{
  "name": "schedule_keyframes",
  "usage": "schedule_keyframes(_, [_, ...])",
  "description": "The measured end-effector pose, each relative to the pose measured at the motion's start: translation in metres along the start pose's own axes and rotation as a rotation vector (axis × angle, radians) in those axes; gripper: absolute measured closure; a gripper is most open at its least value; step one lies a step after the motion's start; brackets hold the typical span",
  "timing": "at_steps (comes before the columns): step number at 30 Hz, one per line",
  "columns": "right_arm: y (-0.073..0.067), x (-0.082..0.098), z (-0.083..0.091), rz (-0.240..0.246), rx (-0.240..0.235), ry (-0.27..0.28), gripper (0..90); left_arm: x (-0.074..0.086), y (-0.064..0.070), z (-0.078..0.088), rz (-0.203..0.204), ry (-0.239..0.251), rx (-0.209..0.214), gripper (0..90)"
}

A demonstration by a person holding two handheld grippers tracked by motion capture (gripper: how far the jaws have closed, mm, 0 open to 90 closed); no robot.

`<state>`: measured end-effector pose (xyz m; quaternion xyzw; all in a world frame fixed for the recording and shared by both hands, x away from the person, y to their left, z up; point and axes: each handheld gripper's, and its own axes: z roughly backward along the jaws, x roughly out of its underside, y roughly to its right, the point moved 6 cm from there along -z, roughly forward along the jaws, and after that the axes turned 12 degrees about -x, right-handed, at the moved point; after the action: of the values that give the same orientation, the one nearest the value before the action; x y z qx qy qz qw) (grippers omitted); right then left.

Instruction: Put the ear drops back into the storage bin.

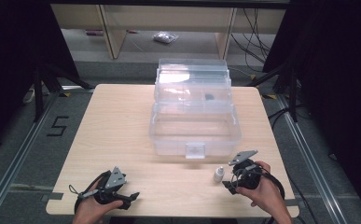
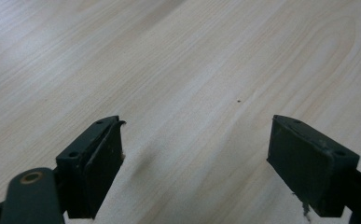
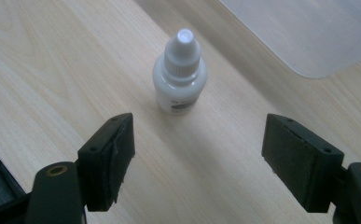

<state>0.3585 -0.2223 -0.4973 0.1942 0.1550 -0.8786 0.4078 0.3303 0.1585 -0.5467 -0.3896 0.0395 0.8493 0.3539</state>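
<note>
From the high view, one wooden table (image 1: 122, 126) holds one clear plastic box (image 1: 194, 123) with its lid raised at the back, and one small white bottle (image 1: 219, 174) standing upright near the front edge, just in front of the box's right corner. Two hands come in from the bottom, each holding one gripper. The left hand (image 1: 90, 209) rests at the table's front left corner, its left gripper (image 1: 130, 198) lying low and pointing right along the edge, well apart from the bottle. The right hand (image 1: 264, 191) sits at the front right, and its right gripper (image 1: 229, 185) points left toward the bottle, just beside it, not touching. In the left gripper view, two black jaws rise from the bottom, spread wide, with bare wood grain between them and nothing held. In the right gripper view, two black jaws are also spread wide, with nothing pinched. The bottle (image 3: 180, 72) stands upright on the wood ahead of the jaws, a little left of the gap's centre, beyond the jaw tips and clear of both. Its pointed white cap is on, and a dark label band shows near its base. One rounded corner of the box (image 3: 308, 32) shows at the top right, near the bottle but apart from it.
</note>
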Motion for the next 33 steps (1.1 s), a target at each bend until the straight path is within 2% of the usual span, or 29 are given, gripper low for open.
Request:
schedule_keyframes(4, [-0.001, -0.004, -0.001, 0.01, -0.011, -0.02, 26.9, 0.001, -0.001, 0.0, -0.015, -0.009, -0.001, 17.4])
schedule_keyframes(8, [-0.001, -0.007, -0.003, 0.024, -0.012, -0.051, 27.2, 0.0, -0.001, 0.0, -0.001, -0.001, -0.004, 17.5])
schedule_keyframes(20, [-0.004, -0.019, -0.011, 0.055, -0.027, -0.108, 31.2, 0.0, -0.001, 0.0, -0.002, -0.002, 0.0, 17.5])
schedule_keyframes(21, [-0.003, -0.02, -0.012, 0.069, -0.029, -0.112, 32.9, 0.0, 0.0, 0.0, 0.0, 0.001, -0.003, 17.5])
schedule_keyframes(23, [-0.004, -0.021, -0.014, 0.06, -0.033, -0.122, 33.6, 0.0, -0.001, 0.0, 0.001, 0.002, -0.002, 17.5])
schedule_keyframes(26, [-0.002, -0.026, -0.017, 0.085, -0.035, -0.133, 36.5, 0.0, -0.001, 0.0, -0.004, -0.006, 0.001, 17.5])
schedule_keyframes(33, [-0.003, -0.034, -0.022, 0.093, -0.037, -0.16, 42.1, 0.0, -0.001, 0.0, -0.001, 0.003, -0.002, 17.5])
